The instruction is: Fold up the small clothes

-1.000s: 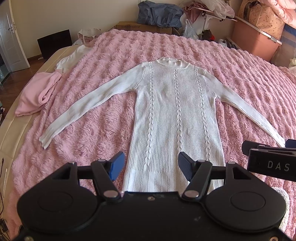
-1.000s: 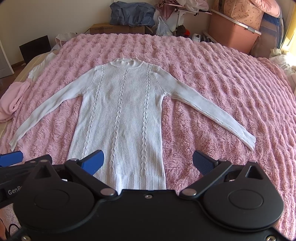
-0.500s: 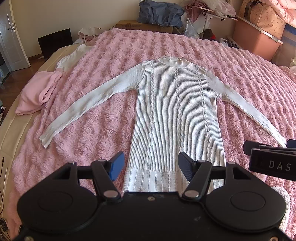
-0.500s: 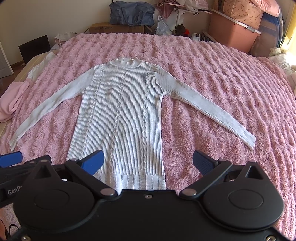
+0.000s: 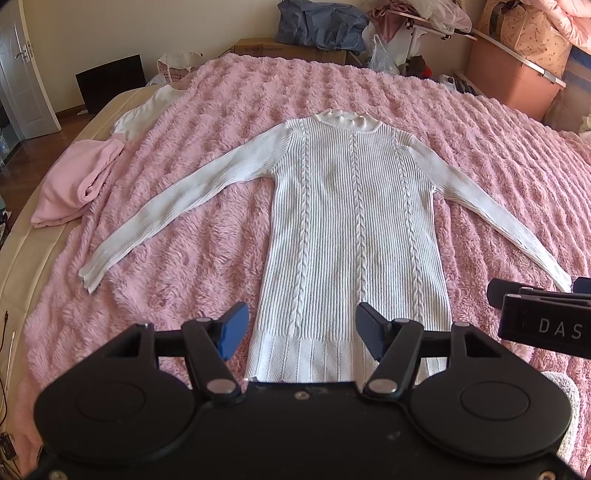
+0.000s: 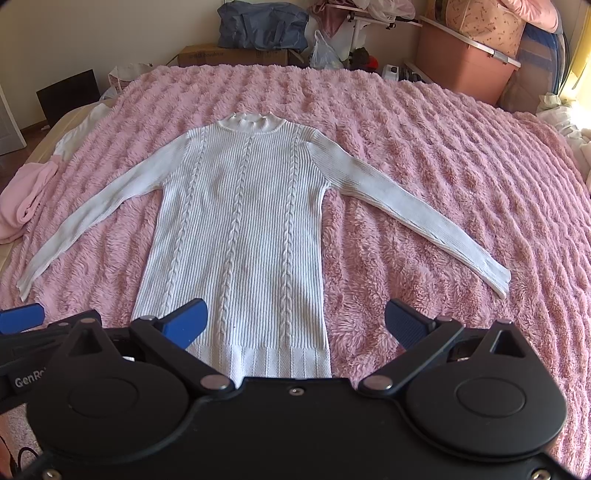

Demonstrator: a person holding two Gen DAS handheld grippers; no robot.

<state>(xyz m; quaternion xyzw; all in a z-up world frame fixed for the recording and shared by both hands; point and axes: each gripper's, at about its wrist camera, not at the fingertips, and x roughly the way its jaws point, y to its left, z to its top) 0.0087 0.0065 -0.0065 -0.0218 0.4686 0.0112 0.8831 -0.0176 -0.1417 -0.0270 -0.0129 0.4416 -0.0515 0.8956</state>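
A white cable-knit sweater (image 5: pixel 352 236) lies flat, front up, on the fluffy pink blanket (image 5: pixel 229 110) that covers the bed, collar away from me, ribbed hem nearest me, and both sleeves spread out and angled down to either side. My left hand-held gripper (image 5: pixel 299 328) hangs just above the hem with its blue-padded fingers (image 5: pixel 232 329) wide apart and nothing between them. My right hand-held gripper (image 6: pixel 295 325) sits over the hem's right corner, spread even wider, one finger over the knit and the other over bare blanket beside the sweater; it grips nothing either. Off the sweater's left sleeve, at the blanket's edge, a pink garment (image 5: pixel 75 181) lies bunched, with a white one (image 5: pixel 144 114) just beyond it. Past the collar, beyond the bed, a cardboard box (image 6: pixel 231 55) carries a blue bag (image 6: pixel 264 26).
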